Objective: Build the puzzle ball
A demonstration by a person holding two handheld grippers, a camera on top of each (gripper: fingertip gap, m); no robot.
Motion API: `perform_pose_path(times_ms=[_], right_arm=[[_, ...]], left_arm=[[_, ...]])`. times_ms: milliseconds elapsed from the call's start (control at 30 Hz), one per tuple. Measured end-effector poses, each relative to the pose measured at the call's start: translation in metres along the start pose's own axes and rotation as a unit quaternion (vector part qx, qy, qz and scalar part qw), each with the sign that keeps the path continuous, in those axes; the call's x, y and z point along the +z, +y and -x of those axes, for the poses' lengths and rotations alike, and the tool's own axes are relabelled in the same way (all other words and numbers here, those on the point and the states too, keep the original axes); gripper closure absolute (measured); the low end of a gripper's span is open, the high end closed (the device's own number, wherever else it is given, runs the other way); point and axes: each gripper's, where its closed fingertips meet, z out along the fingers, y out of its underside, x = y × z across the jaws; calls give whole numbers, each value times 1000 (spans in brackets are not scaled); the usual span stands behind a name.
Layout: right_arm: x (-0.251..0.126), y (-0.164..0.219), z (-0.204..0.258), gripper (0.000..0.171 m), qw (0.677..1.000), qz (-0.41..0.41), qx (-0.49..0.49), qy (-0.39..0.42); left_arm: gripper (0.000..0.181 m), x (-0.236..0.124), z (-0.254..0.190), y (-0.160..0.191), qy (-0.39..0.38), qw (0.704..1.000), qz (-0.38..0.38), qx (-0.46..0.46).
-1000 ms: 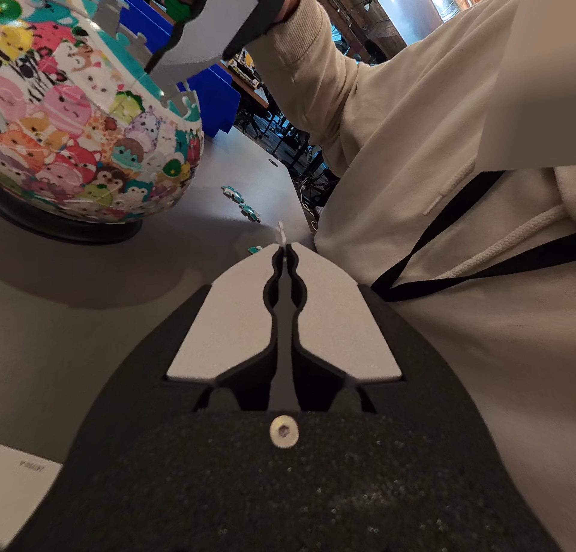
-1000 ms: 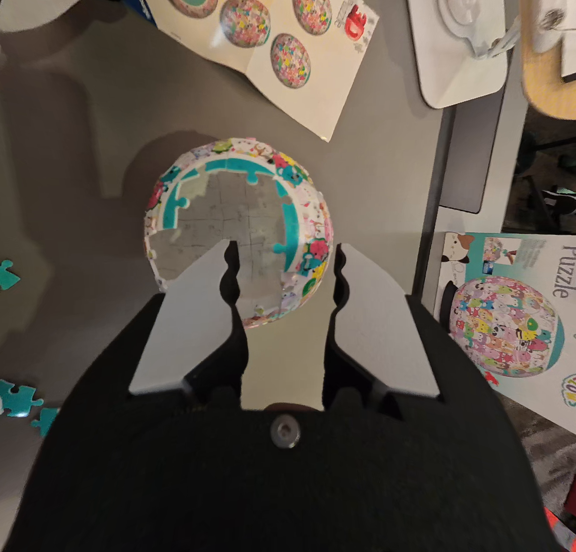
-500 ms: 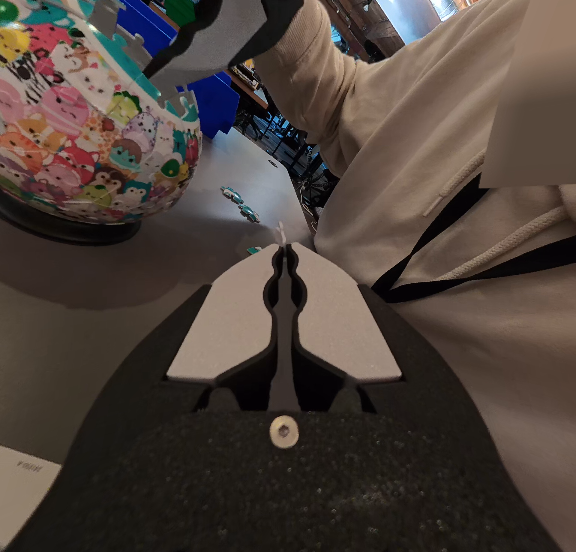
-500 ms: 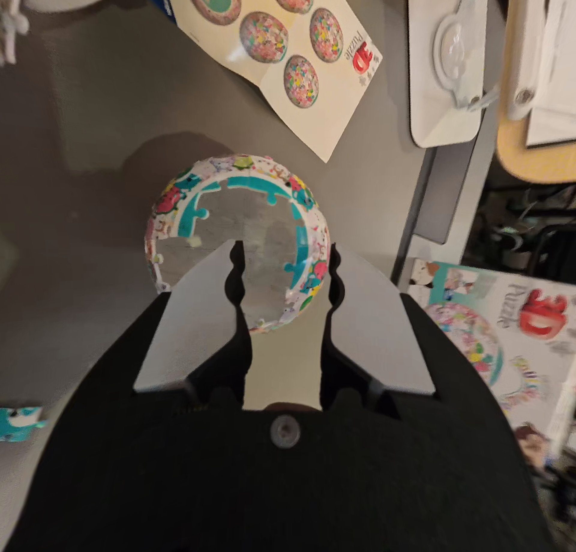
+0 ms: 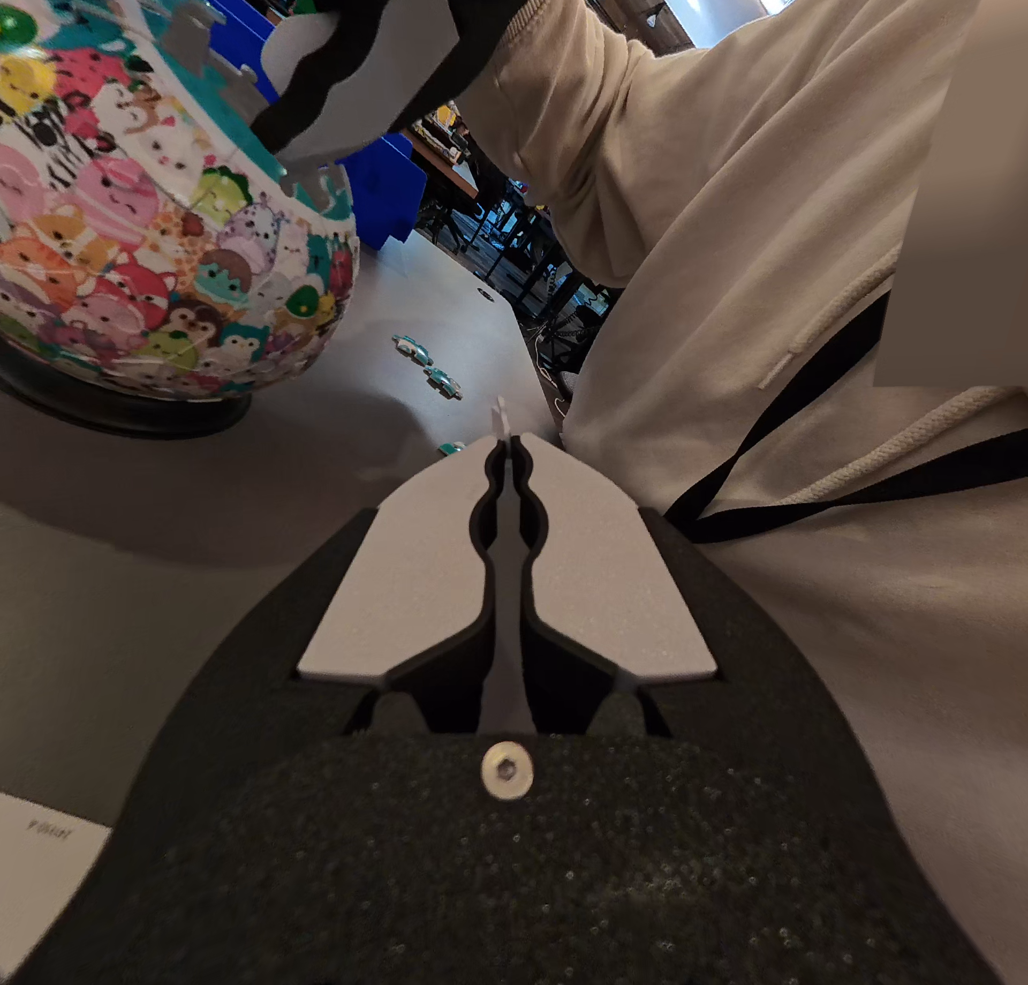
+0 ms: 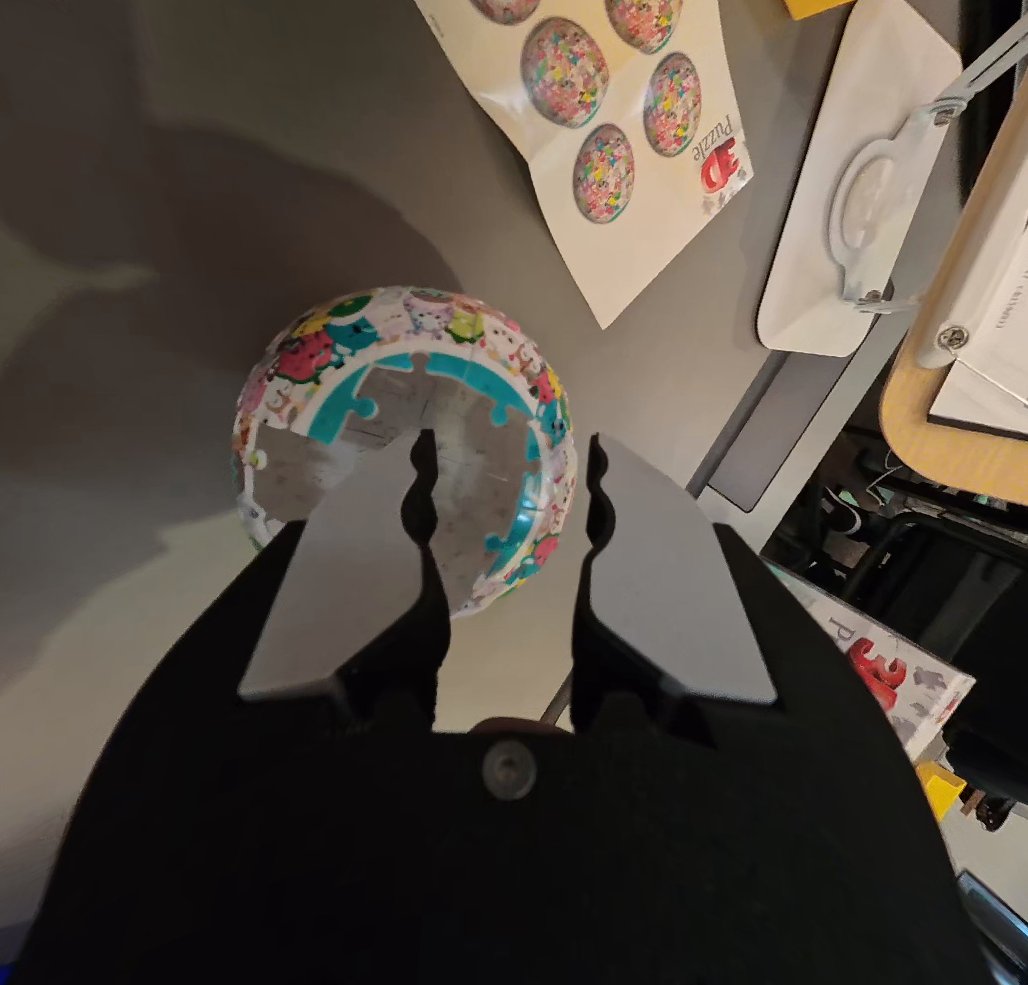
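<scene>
The puzzle ball [image 5: 139, 235], covered in colourful cartoon animals, sits on a black stand [image 5: 128, 413] on the grey table. Its top is open with a teal rim, as the right wrist view [image 6: 345, 340] shows from above. My left gripper [image 5: 509, 443] is shut on a thin puzzle piece [image 5: 500, 415], seen edge-on, low over the table to the right of the ball. My right gripper [image 6: 509, 438] is open and empty just above the ball's open top. It also shows in the left wrist view [image 5: 345, 84], next to the rim.
Loose teal pieces [image 5: 428, 363] lie on the table past my left gripper. A person in a cream hoodie [image 5: 723, 235] fills the right. An instruction sheet [image 6: 601, 96], a white tray [image 6: 856, 190] and the puzzle box [image 6: 890, 674] lie beyond the ball near the table edge. About 15 cm separates my left fingertips from my right.
My right gripper has come down and turned over the ball's open rim, still open. My left gripper has stayed put, shut on the piece.
</scene>
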Motion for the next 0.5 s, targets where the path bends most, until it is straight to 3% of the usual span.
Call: perform_pose_path(times_ms=[100,233,333,500], right_arm=[[3,-1,4,127,1000,-1,-18,-5],[3,-1,-3,121,999,0,-24,21],[1,-2,0,139,999,-7,-28,17],[5,2,-6,139,998,8,-45,54]], left_arm=[[180,0,0,0,0,1000,1,0],[180,1,0,1,0,1000,2,0],[180,0,0,0,1,1000,0,-1],[180,1,0,1,0,1000,2,0]])
